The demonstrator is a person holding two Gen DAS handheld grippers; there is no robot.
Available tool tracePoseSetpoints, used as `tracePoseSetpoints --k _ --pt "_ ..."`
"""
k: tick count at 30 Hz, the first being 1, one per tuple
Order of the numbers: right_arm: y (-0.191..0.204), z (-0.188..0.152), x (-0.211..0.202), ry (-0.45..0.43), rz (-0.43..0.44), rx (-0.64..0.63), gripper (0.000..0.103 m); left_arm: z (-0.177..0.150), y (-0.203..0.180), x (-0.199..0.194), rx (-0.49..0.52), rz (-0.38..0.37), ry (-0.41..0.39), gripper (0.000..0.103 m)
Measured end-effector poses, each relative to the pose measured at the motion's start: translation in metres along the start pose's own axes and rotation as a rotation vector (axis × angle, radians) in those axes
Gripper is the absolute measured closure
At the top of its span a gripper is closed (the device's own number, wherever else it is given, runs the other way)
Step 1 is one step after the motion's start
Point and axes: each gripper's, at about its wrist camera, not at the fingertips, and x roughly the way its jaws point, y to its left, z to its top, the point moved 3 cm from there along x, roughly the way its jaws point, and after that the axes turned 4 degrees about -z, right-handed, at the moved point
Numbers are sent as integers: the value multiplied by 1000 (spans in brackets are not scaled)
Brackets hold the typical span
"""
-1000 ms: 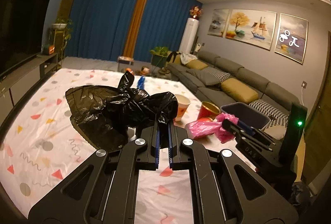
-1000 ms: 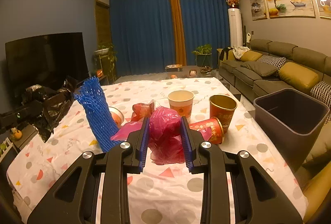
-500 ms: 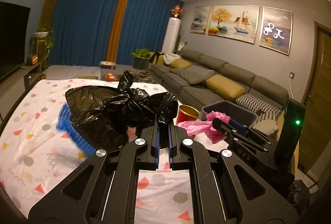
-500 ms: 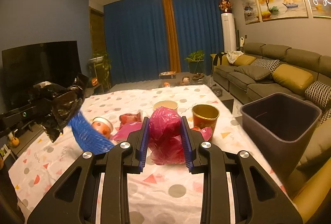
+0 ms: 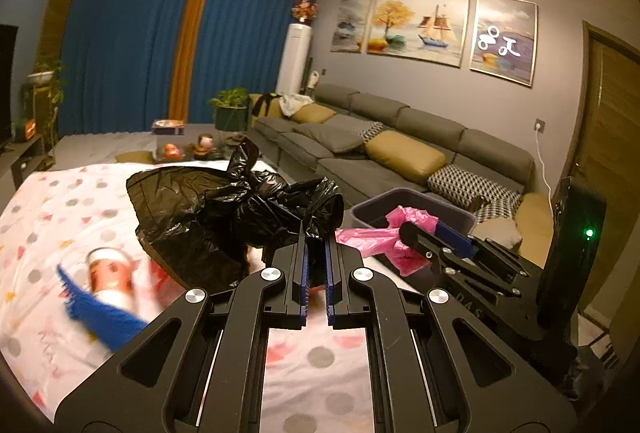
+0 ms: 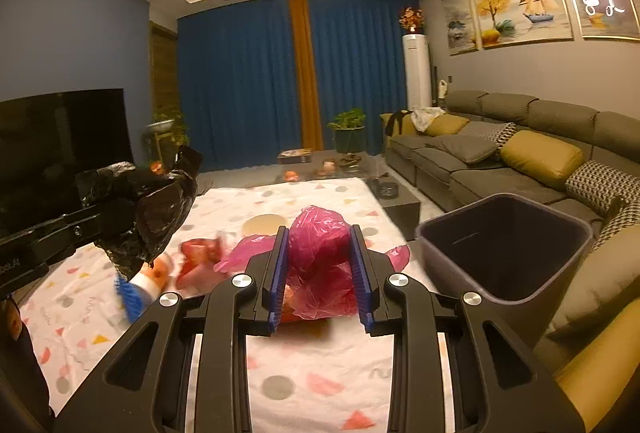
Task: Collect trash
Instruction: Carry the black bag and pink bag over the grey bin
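Note:
My left gripper (image 5: 316,253) is shut on a crumpled black plastic bag (image 5: 224,209) and holds it above the table; the bag also shows at the left of the right wrist view (image 6: 148,209). My right gripper (image 6: 320,265) is shut on a pink plastic bag (image 6: 320,253), lifted near the grey trash bin (image 6: 508,253). In the left wrist view the pink bag (image 5: 384,237) hangs from the right gripper just in front of the bin (image 5: 412,201). A blue foam net (image 5: 100,313), a paper cup (image 5: 110,271) and red wrappers (image 6: 198,257) lie on the table.
The table has a white dotted cloth (image 6: 320,385). A grey sofa (image 6: 520,157) with yellow cushions runs along the right wall. A TV (image 6: 60,141) stands at the left. A coffee table (image 6: 320,165) and a plant (image 6: 348,129) stand beyond the table.
Both grippers have lifted and swung right toward the bin with their bags. The bin is nearer; the cups have dropped behind the bags.

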Motion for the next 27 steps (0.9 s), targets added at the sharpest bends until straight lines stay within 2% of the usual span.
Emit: tracePoseSetpoints --k 9,27 --pt "-37 5 16 4 -93 12 73 14 -37 57 50 -69 28 98" --pt "-149 11 36 -12 -324 89 73 26 -114 179 121 -227 71 98"
